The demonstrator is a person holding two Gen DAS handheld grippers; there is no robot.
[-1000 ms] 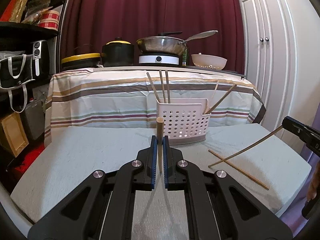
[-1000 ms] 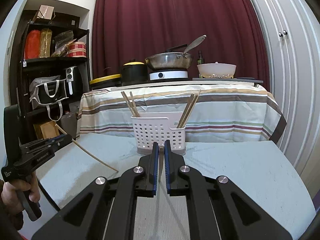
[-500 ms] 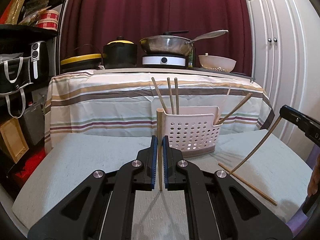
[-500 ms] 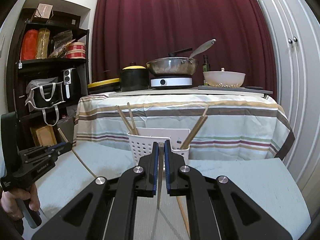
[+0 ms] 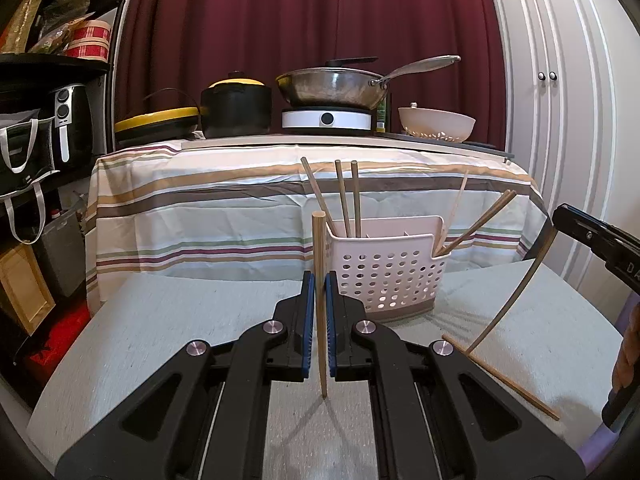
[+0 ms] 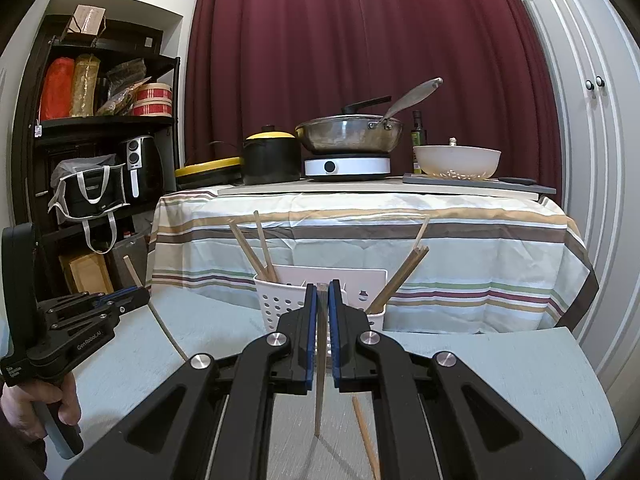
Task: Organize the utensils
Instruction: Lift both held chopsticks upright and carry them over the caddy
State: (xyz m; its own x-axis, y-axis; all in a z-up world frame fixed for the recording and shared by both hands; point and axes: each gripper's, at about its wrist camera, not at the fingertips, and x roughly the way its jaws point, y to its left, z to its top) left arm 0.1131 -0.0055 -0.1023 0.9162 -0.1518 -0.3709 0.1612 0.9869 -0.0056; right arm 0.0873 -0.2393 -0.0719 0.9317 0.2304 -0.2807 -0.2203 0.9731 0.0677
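A white perforated utensil basket (image 5: pixel 390 276) stands on the grey table and holds several wooden chopsticks in its left and right compartments; it also shows in the right wrist view (image 6: pixel 280 300). My left gripper (image 5: pixel 319 280) is shut on a chopstick (image 5: pixel 320 300) held upright, just left of the basket. My right gripper (image 6: pixel 322 292) is shut on another chopstick (image 6: pixel 321 380), tip down, in front of the basket. One more chopstick (image 5: pixel 500 376) lies on the table at the right; it also shows in the right wrist view (image 6: pixel 366 436).
Behind stands a striped-cloth table (image 5: pixel 240 200) with a wok (image 5: pixel 332 88), black pot (image 5: pixel 236 106), induction plate and white colander (image 5: pixel 436 124). A black shelf (image 6: pixel 100 160) with bags and an air fryer is at the left. White cupboard doors (image 5: pixel 560 120) are at the right.
Both grippers have lifted their chopsticks off the table and tilted them more upright, moving closer to the basket. The loose chopstick stays on the table.
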